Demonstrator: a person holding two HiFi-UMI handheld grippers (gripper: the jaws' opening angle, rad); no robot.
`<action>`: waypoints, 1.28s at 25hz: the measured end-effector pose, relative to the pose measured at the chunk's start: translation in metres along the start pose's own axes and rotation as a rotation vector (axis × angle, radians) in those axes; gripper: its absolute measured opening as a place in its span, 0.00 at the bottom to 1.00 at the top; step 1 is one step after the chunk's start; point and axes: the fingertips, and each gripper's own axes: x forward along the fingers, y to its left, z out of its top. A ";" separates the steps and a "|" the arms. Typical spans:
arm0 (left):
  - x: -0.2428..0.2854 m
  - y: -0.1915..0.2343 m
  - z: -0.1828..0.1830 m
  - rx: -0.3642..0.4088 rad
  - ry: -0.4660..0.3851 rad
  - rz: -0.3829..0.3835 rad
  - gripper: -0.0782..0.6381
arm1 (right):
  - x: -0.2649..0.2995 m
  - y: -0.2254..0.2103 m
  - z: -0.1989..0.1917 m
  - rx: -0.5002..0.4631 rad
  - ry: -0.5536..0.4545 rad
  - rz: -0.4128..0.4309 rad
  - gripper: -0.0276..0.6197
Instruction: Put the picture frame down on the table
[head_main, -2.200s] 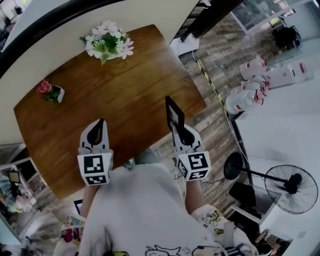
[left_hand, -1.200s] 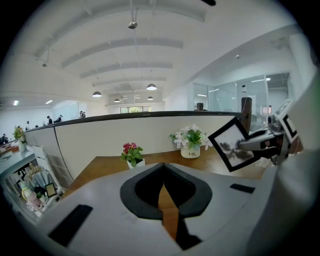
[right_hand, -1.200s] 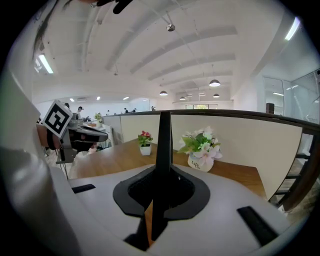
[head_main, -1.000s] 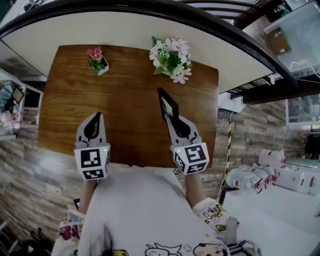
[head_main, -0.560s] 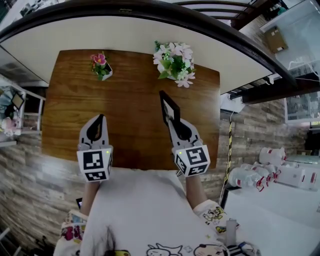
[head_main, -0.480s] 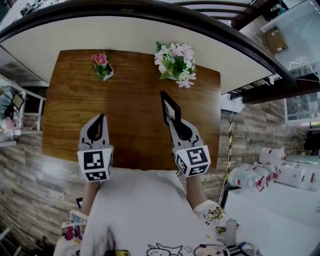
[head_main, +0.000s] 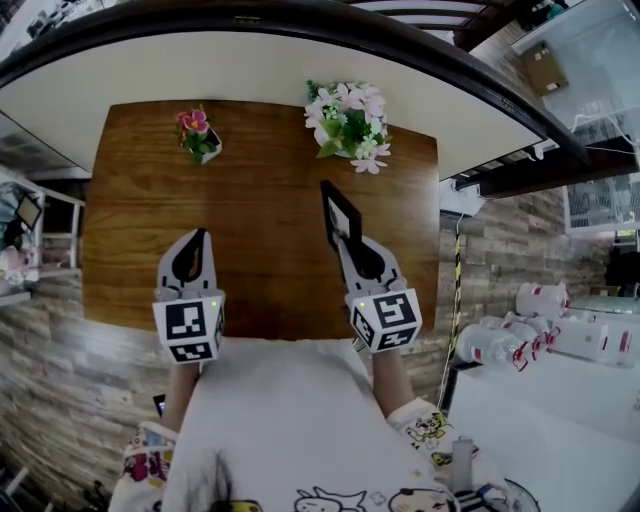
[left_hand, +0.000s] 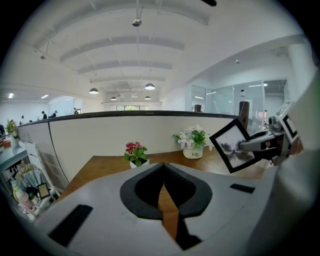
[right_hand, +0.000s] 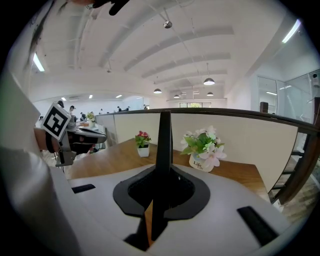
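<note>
The picture frame (head_main: 341, 216) is black with a pale picture, and it stands on edge above the brown wooden table (head_main: 260, 200). My right gripper (head_main: 350, 246) is shut on its lower end. From the right gripper view the frame (right_hand: 163, 140) rises edge-on between the jaws. In the left gripper view the frame (left_hand: 232, 151) hangs tilted like a diamond at the right. My left gripper (head_main: 202, 236) hovers over the table's near left part. It is shut with nothing in it, the tips meeting (left_hand: 163, 170).
A small pot of pink flowers (head_main: 197, 133) and a white pot of white and pink flowers (head_main: 345, 118) stand along the table's far edge. A cream partition (head_main: 300, 60) runs behind. Several white bottles (head_main: 500, 345) lie on the floor at the right.
The head view has swung round so that the table now lies squarely ahead. Both grippers keep much the same places. The frame stays in the right gripper.
</note>
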 end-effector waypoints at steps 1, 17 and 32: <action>0.001 -0.001 0.000 0.000 0.001 -0.004 0.12 | 0.000 0.000 0.000 0.002 0.003 0.002 0.09; 0.021 -0.003 -0.015 -0.013 0.046 -0.036 0.12 | 0.026 0.016 -0.019 0.098 0.076 0.110 0.09; 0.036 -0.002 -0.032 -0.031 0.096 -0.054 0.12 | 0.056 0.039 -0.050 0.287 0.165 0.227 0.09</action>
